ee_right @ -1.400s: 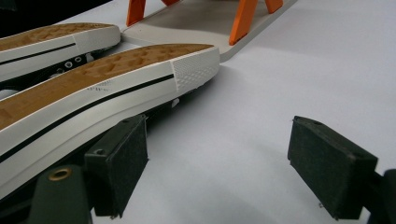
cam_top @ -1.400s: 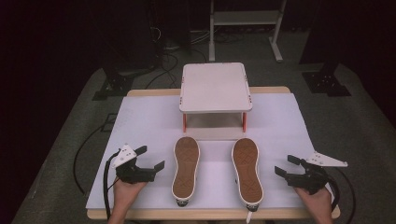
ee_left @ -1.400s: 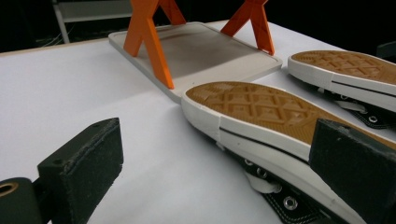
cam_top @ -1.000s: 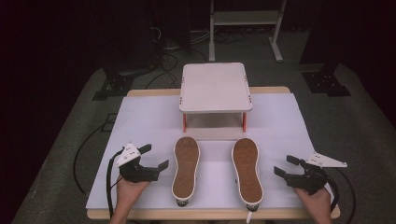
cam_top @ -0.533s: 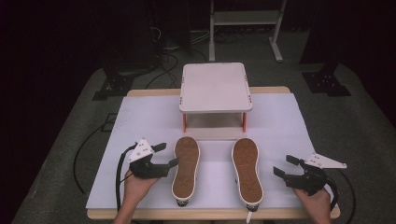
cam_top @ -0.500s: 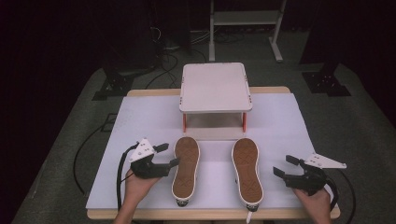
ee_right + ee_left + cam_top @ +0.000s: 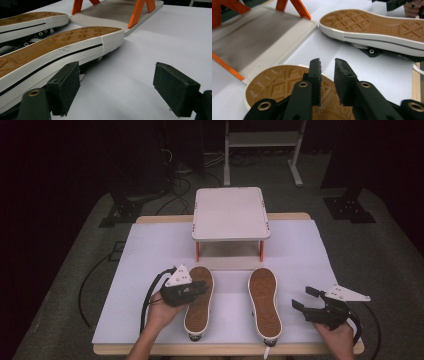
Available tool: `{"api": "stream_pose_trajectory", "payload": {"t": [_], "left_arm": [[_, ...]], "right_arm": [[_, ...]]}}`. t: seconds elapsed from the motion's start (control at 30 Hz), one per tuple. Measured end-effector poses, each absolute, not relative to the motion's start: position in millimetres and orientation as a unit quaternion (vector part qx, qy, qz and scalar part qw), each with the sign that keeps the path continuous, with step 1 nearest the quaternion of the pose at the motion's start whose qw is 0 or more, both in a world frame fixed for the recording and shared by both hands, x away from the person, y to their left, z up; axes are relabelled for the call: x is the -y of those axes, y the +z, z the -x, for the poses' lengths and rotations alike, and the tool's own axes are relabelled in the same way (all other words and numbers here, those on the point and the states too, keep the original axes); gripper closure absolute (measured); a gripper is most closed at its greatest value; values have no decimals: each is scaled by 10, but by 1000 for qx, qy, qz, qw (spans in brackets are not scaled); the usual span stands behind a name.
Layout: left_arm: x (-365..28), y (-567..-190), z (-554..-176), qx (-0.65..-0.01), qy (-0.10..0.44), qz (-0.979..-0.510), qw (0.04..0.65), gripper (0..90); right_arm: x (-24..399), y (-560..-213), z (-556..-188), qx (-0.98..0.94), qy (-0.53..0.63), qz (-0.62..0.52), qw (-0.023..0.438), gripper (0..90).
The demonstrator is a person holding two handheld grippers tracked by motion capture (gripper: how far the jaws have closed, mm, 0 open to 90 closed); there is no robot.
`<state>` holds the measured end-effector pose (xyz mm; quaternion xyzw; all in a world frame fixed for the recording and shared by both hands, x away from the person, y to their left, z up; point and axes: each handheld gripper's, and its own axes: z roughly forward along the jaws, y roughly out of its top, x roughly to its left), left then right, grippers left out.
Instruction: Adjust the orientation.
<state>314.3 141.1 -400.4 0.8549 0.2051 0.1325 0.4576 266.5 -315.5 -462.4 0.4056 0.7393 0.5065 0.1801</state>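
From above, my left claw (image 7: 199, 287) hangs over the left shoe (image 7: 199, 307), sole up, on the table (image 7: 150, 250). Along my left claw (image 7: 327, 62), the pads have just been closing, nearly together, nothing between, the shoe's (image 7: 279, 82) sole beneath. My right claw (image 7: 116, 80) gapes beside the right shoe (image 7: 57, 52).

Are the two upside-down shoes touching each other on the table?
Apart. In the high view, white table cover shows as a clear strip between the left shoe and the right shoe along their whole length.
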Motion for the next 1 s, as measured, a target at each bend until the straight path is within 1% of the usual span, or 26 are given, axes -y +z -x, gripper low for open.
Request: {"api": "stream_pose_trajectory", "payload": {"t": [0.03,0.2,0.3,0.47,1.0], "left_arm": [[-1418,-4032,-3152,-202,130,-860,450,795],[-1470,-4121,-3170,-208,124,-870,430,826],[-1498,-4149,-3179,-211,125,-874,420,825],[-1623,-4205,-3184,-224,119,-867,430,825],[-2005,-4234,-3150,-248,131,-854,438,815]], "right_arm": [[3149,-4624,-2666,-740,506,-405,179,206],[3128,-4627,-2668,-743,504,-403,180,206],[3123,-4628,-2665,-743,503,-401,182,207],[3116,-4635,-2668,-745,501,-402,181,207],[3084,-4642,-2666,-749,496,-400,183,209]]}}
